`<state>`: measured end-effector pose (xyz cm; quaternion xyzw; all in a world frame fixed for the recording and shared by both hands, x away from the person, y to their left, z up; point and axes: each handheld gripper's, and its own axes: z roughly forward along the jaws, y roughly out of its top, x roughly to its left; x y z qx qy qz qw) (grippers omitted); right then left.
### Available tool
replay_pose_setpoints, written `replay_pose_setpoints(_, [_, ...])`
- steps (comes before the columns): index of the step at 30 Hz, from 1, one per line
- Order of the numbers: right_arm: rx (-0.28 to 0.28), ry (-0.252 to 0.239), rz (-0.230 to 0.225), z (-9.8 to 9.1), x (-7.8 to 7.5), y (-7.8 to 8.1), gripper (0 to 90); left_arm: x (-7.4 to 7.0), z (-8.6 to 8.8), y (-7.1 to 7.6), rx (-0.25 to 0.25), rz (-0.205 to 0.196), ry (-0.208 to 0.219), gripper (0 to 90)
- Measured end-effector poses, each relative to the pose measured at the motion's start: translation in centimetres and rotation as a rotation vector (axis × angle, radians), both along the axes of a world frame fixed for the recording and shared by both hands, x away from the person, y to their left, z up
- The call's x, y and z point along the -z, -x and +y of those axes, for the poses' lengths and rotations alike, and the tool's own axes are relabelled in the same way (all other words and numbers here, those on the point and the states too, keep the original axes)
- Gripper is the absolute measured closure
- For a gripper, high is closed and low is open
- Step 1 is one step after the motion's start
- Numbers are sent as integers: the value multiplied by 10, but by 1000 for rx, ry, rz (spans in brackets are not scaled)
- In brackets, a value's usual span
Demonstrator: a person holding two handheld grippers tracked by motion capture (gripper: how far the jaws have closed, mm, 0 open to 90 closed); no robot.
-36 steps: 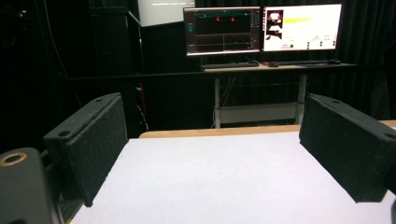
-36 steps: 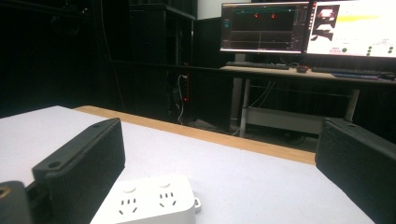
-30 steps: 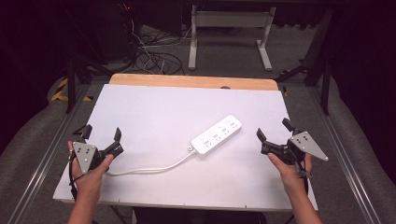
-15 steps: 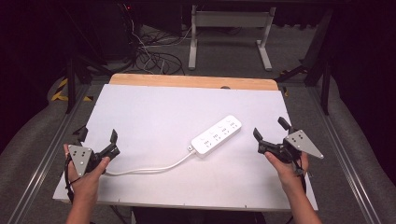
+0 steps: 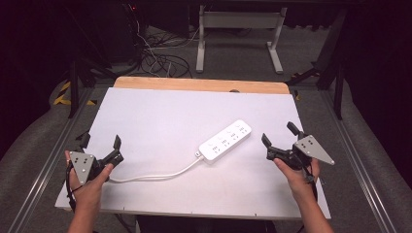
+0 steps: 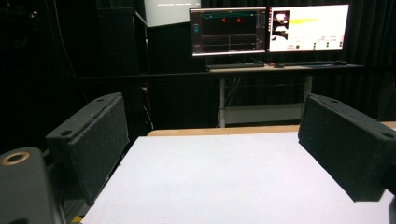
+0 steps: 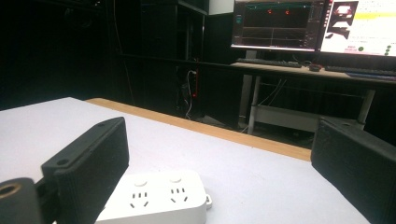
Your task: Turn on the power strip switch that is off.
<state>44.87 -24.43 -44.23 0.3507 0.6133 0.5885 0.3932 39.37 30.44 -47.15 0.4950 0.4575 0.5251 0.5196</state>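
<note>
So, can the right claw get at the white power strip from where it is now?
Probably yes. The right claw is open, and only bare table lies between it and the power strip.

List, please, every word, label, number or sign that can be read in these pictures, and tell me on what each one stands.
No text can be read.
Two monitors: writing and graphs on the screens, too small and blurred.
Power strip: socket holes and buttons, no legible label.
Yellow and black hazard stripes on the floor: a marking, no words.

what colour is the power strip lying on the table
White: the long plastic power strip and its cord, clearest in the high view.
</note>
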Motion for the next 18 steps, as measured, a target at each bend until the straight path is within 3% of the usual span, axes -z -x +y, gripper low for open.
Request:
replay_pose_setpoints(12, [2,2,6,-1,0,1,49,0,0,-1,2,-1,-7,90])
replay_pose_setpoints(18, [-4,6,6,-1,1,-1,41,0,0,-2,9,2,14,41])
